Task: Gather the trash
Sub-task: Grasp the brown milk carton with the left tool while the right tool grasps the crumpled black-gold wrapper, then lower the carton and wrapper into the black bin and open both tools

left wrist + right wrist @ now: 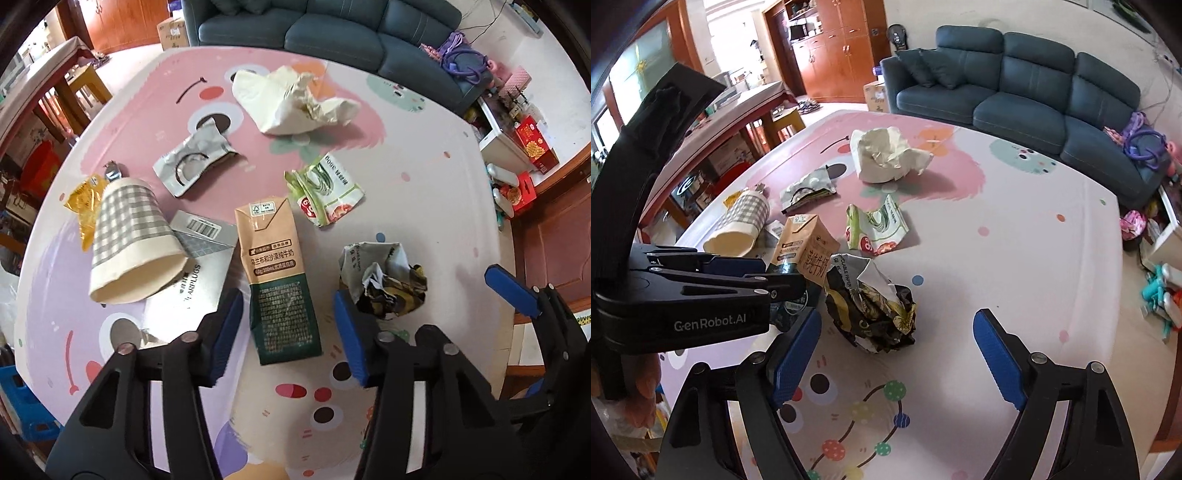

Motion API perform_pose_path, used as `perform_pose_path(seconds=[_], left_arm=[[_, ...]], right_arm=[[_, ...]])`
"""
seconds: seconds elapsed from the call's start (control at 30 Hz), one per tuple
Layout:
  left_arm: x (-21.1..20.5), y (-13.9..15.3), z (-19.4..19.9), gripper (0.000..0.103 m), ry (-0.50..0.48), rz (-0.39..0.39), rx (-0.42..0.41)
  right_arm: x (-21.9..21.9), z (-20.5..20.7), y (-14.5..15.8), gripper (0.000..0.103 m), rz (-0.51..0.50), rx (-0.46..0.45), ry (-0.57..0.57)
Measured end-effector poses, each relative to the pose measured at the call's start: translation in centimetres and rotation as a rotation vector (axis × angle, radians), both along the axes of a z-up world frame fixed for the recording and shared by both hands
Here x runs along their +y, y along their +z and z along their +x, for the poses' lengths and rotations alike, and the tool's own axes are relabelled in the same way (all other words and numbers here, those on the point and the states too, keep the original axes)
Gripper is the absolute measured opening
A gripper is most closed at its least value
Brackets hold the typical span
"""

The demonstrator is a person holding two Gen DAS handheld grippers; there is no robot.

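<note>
**Trash lying scattered on the play mat, both grippers hanging over it**

Hovering above the milk carton (277,275): the left gripper (288,332), blue pads standing either side of the carton's dark green lower end, apart from it, gripping nothing. Hanging spread wide near the mat's (424,192) near edge: the right gripper (897,362), jaws released, with the crumpled black-and-yellow paper wrapper (875,310) sitting just ahead of its pads, untouched.

Lying flat at mid-mat: the carton, tan top pointing toward the sofa (332,29). Resting on its side toward the mat's left edge: a checked paper cup (129,240), overlapping a silver earplug box (195,273), with a yellow wrapper (83,203) tucked behind it. Sitting further in: a torn silver foil pouch (194,160) and a green-and-white snack packet (325,188). Lying nearest the sofa-side edge: a crumpled cream paper bag (295,101).
</note>
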State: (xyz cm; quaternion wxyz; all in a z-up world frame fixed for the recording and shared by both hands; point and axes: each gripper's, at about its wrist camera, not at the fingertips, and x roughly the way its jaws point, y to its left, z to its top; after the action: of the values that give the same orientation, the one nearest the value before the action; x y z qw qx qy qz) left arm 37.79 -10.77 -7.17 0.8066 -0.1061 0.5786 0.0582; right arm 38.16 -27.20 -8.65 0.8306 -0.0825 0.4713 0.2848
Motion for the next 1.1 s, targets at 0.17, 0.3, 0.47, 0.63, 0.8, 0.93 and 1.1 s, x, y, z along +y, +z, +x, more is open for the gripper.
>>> perform_pose_path(seconds=[0.17,0.3,0.47,0.63,0.8,0.93,1.1], left_arm=[[0.4,-1.1,0.5,0.042,0.018,-0.016,0.029],[0.9,-1.7,0.4,0.038,0.031,-0.036,0.037],[1.1,-1.8,0.2,0.037,0.016,-0.047,0.022],[1.3,-1.7,-0.2,0.037,0.011,-0.051,0.007],[1.3,-1.4,-0.7,0.037,0.019,-0.048,-0.009],[1.4,-0.9,-1.2,0.037,0.029,-0.061,-0.028],[1.1,0.8,-2.6,0.037,0.015,-0.064,-0.068]], right_arm=[[1.3,0.6,-1.3,0.082,-0.023,0.015,0.046],[2.3,1.2,-2.4,0.073,-0.055,0.028,0.057],[3.2,1.9,-3.7,0.062,-0.072,0.054,0.064],[3.6,2.2,-4.0,0.048,-0.059,0.06,0.057],[3.1,1.7,-3.3,0.045,-0.021,0.055,0.025],[2.3,0.8,-2.0,0.045,0.005,0.052,-0.017],[1.3,-1.2,0.1,0.044,0.045,0.042,-0.05]])
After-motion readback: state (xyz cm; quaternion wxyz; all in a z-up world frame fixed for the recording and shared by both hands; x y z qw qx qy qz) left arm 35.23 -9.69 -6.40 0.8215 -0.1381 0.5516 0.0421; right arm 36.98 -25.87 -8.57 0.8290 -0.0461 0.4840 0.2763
